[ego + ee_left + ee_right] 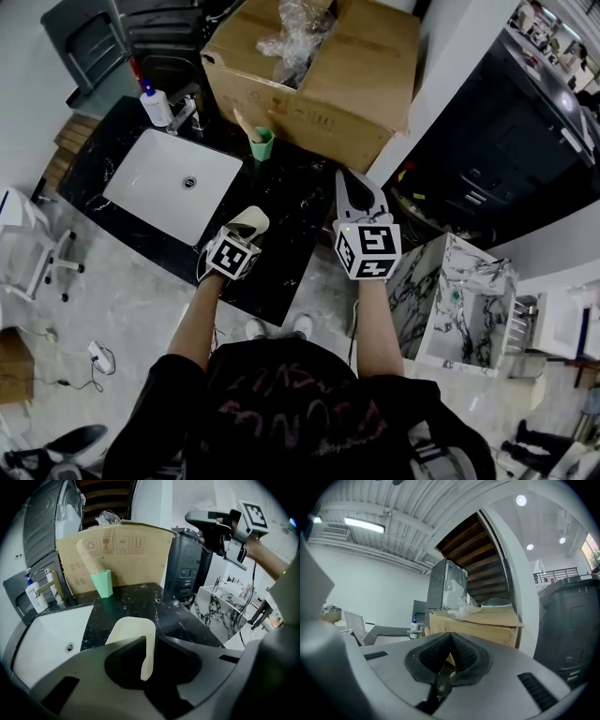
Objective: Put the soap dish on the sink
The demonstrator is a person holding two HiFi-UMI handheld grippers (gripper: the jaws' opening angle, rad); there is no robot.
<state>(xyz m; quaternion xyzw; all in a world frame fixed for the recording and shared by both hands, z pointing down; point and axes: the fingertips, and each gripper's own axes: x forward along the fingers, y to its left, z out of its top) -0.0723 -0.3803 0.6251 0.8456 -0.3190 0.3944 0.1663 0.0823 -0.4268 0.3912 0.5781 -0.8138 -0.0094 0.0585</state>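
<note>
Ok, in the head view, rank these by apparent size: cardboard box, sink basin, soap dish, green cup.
Largest: cardboard box.
Then: sink basin.
Last: soap dish and green cup look about alike; the dish is held nearer the camera and partly hidden, so unranked.

Your head camera looks steeply down on the black tabletop (291, 253). The left gripper view skims low across it toward the cardboard box (126, 555); the right gripper view tilts upward, sharing that box.

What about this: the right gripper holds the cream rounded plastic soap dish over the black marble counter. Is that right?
No. The left gripper holds the cream rounded plastic soap dish over the black marble counter, as the left gripper view shows. The right gripper is shut, empty.
</note>
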